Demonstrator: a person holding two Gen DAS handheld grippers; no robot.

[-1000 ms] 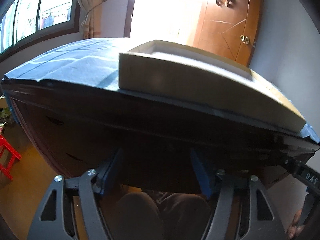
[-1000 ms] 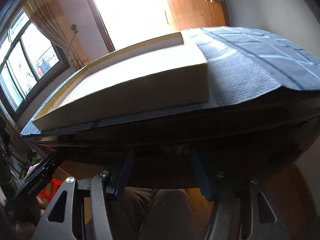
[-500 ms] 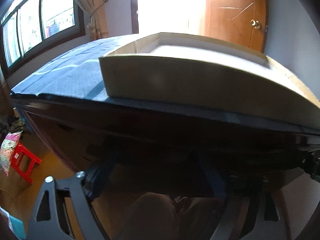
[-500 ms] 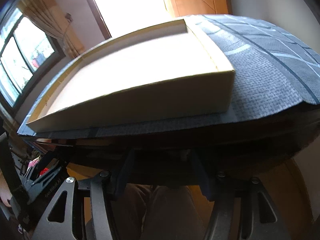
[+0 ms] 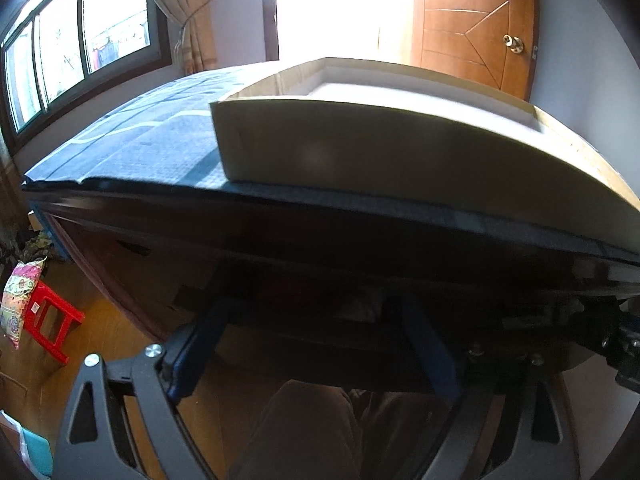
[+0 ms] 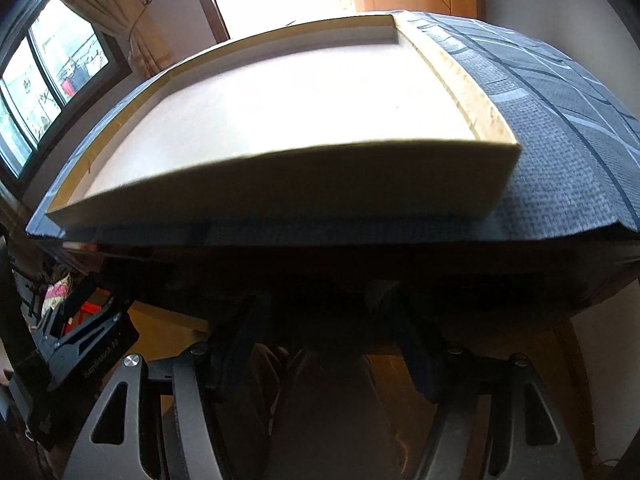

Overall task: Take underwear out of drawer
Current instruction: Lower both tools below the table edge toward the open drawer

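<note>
Both tools point down at the near front edge of a dark wooden surface (image 5: 168, 276), below its top.

The left tool (image 5: 316, 320) has its jaws spread wide, and they have just been opening. Its blue-padded fingers (image 5: 196, 344) stand well apart in front of a shadowed gap under the top, which may be the drawer (image 5: 320, 296); the dark makes this hard to confirm. Something pale (image 5: 360, 308) shows deep in that gap between the fingers. Whether it is the underwear cannot be told. The pads press on nothing.

The right tool (image 6: 328, 320) is partly open, less wide than the left, and its jaws have also just been opening. Nothing visible sits between its fingers (image 6: 416, 356); the space ahead of them is too dark to read.

On top lies a blue-grey checked cloth (image 6: 560, 128) that covers the surface to its near edge. A shallow cardboard tray (image 6: 280, 184) with a pale inside rests on the cloth, its near wall close to the near edge. In the left view the tray sits to the right; in the right view it fills the left and middle.

The person's dark trouser leg (image 5: 304, 432) shows below the tools. A red stool (image 5: 52, 320) stands on the wooden floor at the left, with a patterned cushion (image 5: 18, 300) on it. Far off are a window (image 5: 80, 40), a curtain (image 5: 188, 12) and a wooden door (image 5: 476, 28).
</note>
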